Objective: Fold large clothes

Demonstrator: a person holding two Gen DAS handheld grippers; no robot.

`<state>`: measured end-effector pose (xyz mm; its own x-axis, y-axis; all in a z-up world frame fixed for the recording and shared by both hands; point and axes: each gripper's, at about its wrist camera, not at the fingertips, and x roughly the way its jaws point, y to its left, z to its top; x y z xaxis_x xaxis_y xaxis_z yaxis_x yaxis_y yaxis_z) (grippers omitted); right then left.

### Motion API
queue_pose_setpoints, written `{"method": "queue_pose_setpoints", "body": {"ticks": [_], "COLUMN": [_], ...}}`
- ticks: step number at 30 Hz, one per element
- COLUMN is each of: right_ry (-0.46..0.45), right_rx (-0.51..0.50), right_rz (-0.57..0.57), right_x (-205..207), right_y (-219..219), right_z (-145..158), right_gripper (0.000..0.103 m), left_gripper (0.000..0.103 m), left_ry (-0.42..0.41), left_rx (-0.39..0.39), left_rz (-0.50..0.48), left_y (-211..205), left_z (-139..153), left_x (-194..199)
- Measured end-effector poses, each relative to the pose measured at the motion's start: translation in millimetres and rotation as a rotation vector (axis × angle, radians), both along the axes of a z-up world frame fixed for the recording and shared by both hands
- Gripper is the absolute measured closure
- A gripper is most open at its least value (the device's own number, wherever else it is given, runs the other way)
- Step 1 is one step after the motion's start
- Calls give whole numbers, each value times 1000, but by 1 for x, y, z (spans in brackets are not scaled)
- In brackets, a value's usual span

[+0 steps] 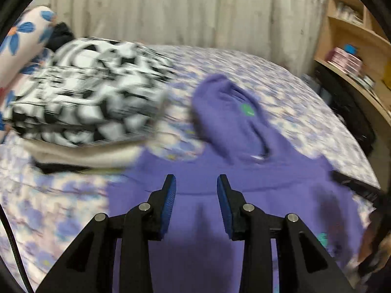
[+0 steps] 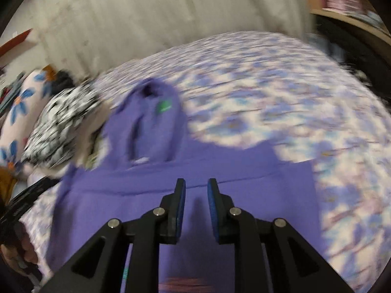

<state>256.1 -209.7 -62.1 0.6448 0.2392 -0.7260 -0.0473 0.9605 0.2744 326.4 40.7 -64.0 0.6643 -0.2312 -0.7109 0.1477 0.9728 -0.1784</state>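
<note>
Purple hoodie [image 1: 220, 195] flat | left gripper [image 1: 196, 183] parted, empty | right gripper [image 2: 196, 186] parted, empty

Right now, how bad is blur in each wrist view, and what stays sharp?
Left wrist: left gripper sharp; black-and-white garment pile and purple hoodie smeared sideways. Right wrist: right gripper sharp; floral bedspread heavily streaked. Fisheye bends both edges.

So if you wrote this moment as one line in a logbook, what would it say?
step: folding purple hoodie on floral bedspread | left gripper: open, empty | right gripper: open, empty | hood: lying flat
</note>
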Motion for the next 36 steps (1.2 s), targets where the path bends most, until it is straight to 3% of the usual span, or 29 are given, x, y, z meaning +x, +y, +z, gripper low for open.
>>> {"method": "queue_pose_setpoints", "body": {"ticks": [3,6,8,10,12,13,15,16,17,19,20,24,27,33,36], "right_ry": [11,49,70,76,67,55,51,58,79,92,91,79,79,103,116], "right_rx": [-8,-23,-31,3,50,27,-175,-209,-177,20,23,-59,-13,27,25], "right_rz": [83,82,43,14,3,-25,-161,-205,-239,-243,-252,-233,-153,11,46], "right_x": [2,10,16,18,16,13,8,7,5,-3,-6,-21,-38,-78,-95], "right_y": [35,43,30,-2,-31,-46,-70,-84,-105,-138,-140,-110,-80,-15,3], "right_z": [-12,-30,-41,-49,-50,-48,-47,-49,-53,-57,-54,-38,-28,-24,-28], "right_gripper": [85,85,85,100,103,103,103,99,102,103,103,99,99,97,89], "left_gripper": [71,70,70,67,67,65,54,53,53,53,53,53,53,46,46], "left_ry": [24,76,100,68,68,73,69,63,68,101,114,135,154,167,168], "left_rx": [6,42,96,132,127,120,135,172,200,190,169,178,200,158,132], "left_rz": [-62,-73,-49,-54,-66,-65,-30,13,42,79,94,127,127,103,90], "left_y": [-45,-72,-78,-74,-63,-55,-37,-28,-18,4,13,24,17,-8,-18], "left_z": [-13,-41,-62,-68,-68,-67,-62,-62,-62,-66,-66,-60,-52,-41,-43], "left_x": [-3,-7,-5,-3,-4,-3,-2,0,8,14,13,3,-16,-67,-93]}}
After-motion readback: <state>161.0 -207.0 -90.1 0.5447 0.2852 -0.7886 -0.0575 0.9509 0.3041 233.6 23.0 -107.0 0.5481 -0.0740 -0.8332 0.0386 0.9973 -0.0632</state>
